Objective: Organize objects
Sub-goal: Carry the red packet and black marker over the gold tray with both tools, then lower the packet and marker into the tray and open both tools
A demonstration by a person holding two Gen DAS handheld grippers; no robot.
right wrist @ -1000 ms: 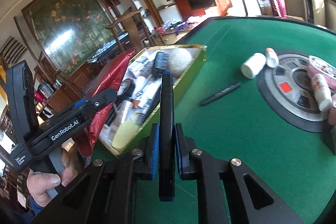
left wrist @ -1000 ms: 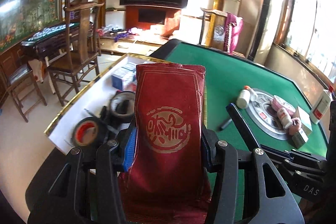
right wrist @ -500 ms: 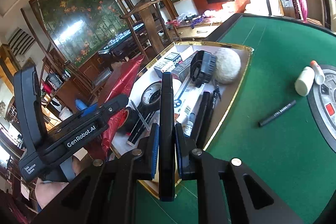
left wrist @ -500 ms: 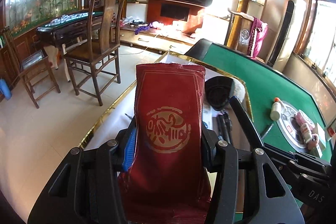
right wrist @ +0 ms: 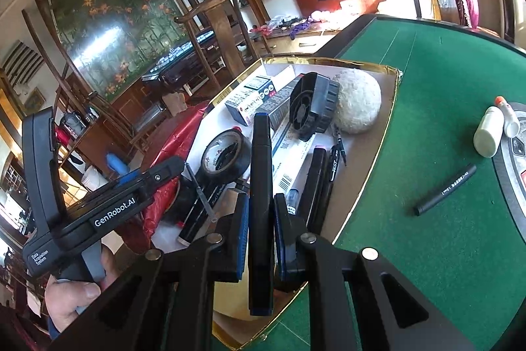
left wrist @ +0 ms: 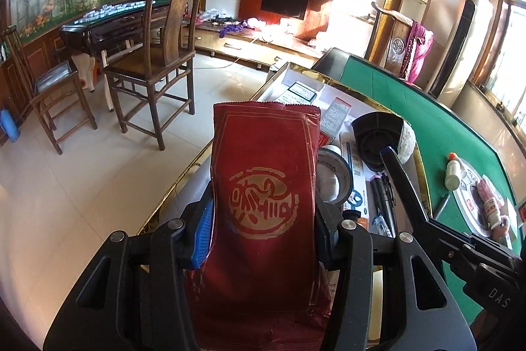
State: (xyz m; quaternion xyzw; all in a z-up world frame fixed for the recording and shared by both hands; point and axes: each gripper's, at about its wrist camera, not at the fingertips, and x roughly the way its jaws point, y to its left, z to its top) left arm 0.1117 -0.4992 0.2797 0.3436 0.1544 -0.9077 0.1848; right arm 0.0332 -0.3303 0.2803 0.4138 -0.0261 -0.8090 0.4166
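While the left gripper (left wrist: pixel 263 239) clamps an upright red foil pouch (left wrist: pixel 266 196), the right gripper (right wrist: pixel 261 236), pinching a black marker (right wrist: pixel 260 186) lengthwise, holds it directly above the gold-rimmed tray (right wrist: pixel 383 137), nearer its pens (right wrist: pixel 335 163).

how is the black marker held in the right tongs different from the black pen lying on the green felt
The held marker is thick, with blue ends; the loose pen is slimmer, with white print. The marker is clamped in the right tongs above the gold-edged tray; the pen lies free on the felt, outside it. Both are black.
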